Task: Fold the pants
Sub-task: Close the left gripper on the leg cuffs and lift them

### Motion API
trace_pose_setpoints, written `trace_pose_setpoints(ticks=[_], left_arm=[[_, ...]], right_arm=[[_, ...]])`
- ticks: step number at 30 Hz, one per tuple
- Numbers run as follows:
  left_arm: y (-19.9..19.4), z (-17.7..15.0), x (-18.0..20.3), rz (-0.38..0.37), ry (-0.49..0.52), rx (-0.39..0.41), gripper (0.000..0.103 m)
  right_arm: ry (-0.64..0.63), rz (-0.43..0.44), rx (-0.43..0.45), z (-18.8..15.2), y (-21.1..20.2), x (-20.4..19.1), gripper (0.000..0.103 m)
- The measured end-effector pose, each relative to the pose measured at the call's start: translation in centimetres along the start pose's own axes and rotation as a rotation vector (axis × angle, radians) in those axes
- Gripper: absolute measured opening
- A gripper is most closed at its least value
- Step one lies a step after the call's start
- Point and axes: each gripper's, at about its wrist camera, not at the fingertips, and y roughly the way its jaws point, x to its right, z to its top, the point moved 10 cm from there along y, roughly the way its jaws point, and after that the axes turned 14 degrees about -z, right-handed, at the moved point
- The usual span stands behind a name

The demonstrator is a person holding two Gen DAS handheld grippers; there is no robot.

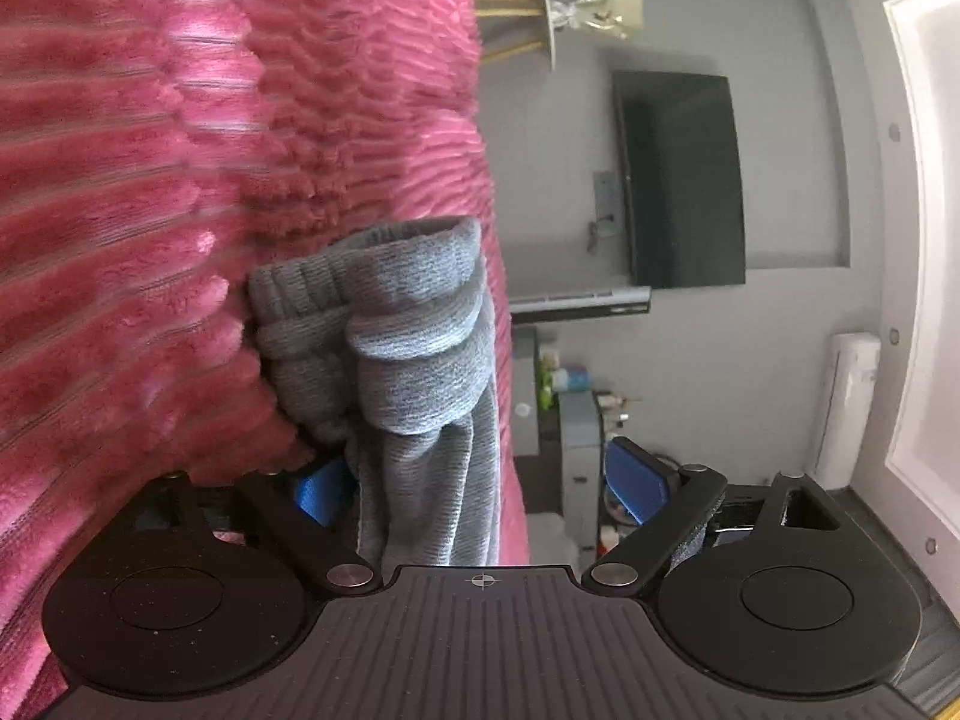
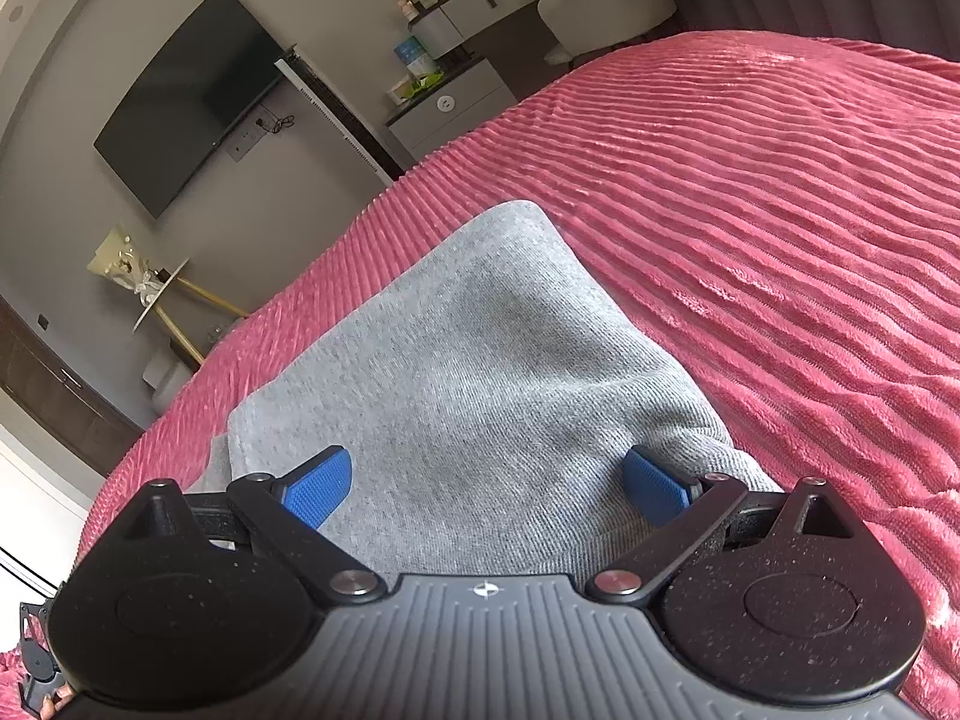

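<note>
With the gray pants [image 2: 480,372] lying folded on the pink bed [image 2: 780,228] near its edge, both the left tongs [image 1: 480,480] and right tongs [image 2: 489,483] are gaping apart, so pressing the layers flat and squaring edges looks wise.

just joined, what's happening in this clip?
A person with two handheld grippers is folding grey knit pants on a bed covered by a pink ribbed plush blanket. The left gripper is open, with bunched pants fabric, cuffs included, lying between its blue pads. The right gripper is open too, just above the flat folded part, gripping nothing.
</note>
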Motion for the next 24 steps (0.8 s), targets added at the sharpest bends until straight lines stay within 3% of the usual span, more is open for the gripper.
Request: trace_pose_setpoints(ticks=[2,4,6,8,13,24], left_arm=[[0.3,-0.1,-0.2,0.029,0.008,-0.012,0.087],[0.6,0.0,-0.4,0.060,0.018,-0.021,0.075],[0.4,0.3,-1.1,0.093,0.003,-0.021,0.050],[0.1,0.4,-1.9,0.120,-0.026,-0.018,0.037],[0.0,0.3,-1.1,0.112,-0.002,-0.011,0.026],[0.7,-1.0,4.2,0.092,0.133,-0.023,0.019]], right_arm=[[-0.007,-0.004,0.002,0.0,0.0,0.0,0.097],[-0.011,-0.009,0.004,0.0,0.1,-0.1,0.097],[-0.015,-0.012,0.004,0.0,0.1,-0.1,0.097],[-0.013,-0.011,0.005,0.0,0.1,-0.1,0.097],[-0.011,-0.011,0.005,-0.1,0.1,-0.2,0.097],[0.031,0.012,-0.006,0.2,-0.2,0.3,0.097]])
